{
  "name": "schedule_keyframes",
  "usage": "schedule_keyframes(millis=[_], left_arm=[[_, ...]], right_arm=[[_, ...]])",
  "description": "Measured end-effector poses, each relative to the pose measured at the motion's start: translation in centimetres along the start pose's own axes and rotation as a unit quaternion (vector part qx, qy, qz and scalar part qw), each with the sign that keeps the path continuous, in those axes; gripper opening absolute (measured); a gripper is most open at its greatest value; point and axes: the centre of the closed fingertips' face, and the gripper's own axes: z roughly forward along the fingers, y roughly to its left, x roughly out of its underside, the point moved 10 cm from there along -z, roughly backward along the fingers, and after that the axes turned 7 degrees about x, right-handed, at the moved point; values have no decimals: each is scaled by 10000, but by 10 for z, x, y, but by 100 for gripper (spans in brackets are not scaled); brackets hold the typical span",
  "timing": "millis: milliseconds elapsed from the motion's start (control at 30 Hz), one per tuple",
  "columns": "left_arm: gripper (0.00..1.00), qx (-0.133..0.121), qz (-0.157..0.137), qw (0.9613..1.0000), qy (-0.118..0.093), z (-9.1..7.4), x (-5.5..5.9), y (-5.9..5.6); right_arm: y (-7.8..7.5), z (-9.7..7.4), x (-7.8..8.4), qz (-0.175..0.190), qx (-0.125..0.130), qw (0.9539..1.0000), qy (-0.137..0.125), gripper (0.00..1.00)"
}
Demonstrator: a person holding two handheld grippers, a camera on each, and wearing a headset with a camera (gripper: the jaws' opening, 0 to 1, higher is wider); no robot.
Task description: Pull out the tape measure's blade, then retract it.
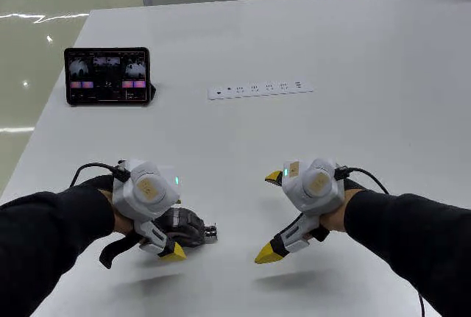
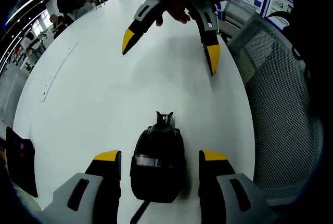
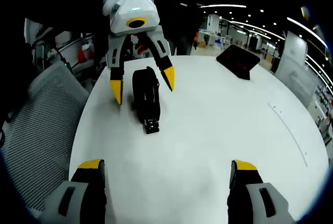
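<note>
While my left gripper straddles the tape measure, my right gripper hangs spread wide across from it.
The black tape measure lies on the white table between my left jaws, which stand apart with a sliver of table showing on each side of the case. Its end hook sits at the mouth of the case and points toward my right gripper. My right jaws are wide apart and hold nothing, over bare table near the hook end. Farther back, a tablet stands and a white power strip lies, both well apart from my grippers.
</note>
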Motion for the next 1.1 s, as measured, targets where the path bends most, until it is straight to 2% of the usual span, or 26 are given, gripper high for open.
schedule_keyframes(millis=[67, 133, 233, 500, 733, 900, 933, 1000, 1033, 1100], left_arm=[[49, -36, 114, 9999, 84, 1, -1, 1], [40, -189, 195, 9996, 96, 2, -1, 4], [34, -119, 152, 9997, 177, 3, -1, 3], [34, -142, -28, 9998, 122, 2, 0, 3], [34, -129, -11, 9996, 260, 5, -2, 3], [34, -152, -31, 9996, 231, 6, -2, 3], [34, -166, -33, 9996, 223, 6, -2, 3], [34, -214, -19, 9995, 213, 7, -1, 1], [34, -224, -6, 9995, 210, 7, -1, 1], [34, -216, -6, 9996, 172, 7, 0, 2]], right_arm=[[1, 3, -3, 7, -15, 10000, -16, 99], [1, 6, -6, 36, -35, 10000, -27, 99], [3, 10, -10, 74, -61, 9999, -52, 99], [9, 28, -17, -143, -165, 9997, 86, 99], [14, 37, -21, -3, -212, 9997, 75, 99], [18, 41, -18, 12, -259, 9996, 97, 99], [18, 41, -17, 11, -262, 9996, 101, 97], [17, 42, -16, -34, -269, 9996, 116, 83], [17, 43, -16, -50, -216, 9997, 81, 80], [16, 45, -17, -1, -211, 9998, 75, 81]])
